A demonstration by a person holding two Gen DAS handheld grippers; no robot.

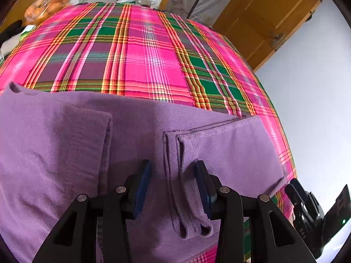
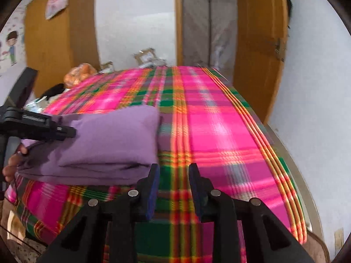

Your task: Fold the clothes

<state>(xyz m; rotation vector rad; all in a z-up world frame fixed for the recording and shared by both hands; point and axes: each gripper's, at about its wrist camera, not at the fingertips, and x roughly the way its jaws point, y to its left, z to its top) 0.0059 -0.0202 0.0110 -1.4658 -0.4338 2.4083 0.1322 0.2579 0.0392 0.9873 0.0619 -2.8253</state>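
Left wrist view:
Garment: the soft purple fleece garment (image 1: 136,131) is lying partly folded on the pink, green and orange plaid blanket (image 1: 140,50), filling the view from 9 o'clock round to 4 o'clock.
Folded edge: a stack of doubled purple layers (image 1: 188,197) is running toward 6 o'clock between your fingers.
Left gripper (image 1: 173,188): you are holding its jaws apart, straddling that folded edge without pinching it.
Other tool: the black right gripper (image 1: 305,206) is showing at 4 o'clock, off the cloth.

Right wrist view:
Garment: the purple bundle (image 2: 105,146) is sitting at 9 o'clock, thick and rounded.
Right gripper (image 2: 173,190): you are keeping its jaws parted over bare plaid, holding nothing, just beside the bundle's corner.
Hand: fingers (image 2: 13,164) are showing at 9 o'clock under the black left tool (image 2: 37,127).

Risk: if you are closing on only some layers, the stack could be splitting and the fold skewing.
Risk: dragging the fleece could be bunching the blanket beneath.
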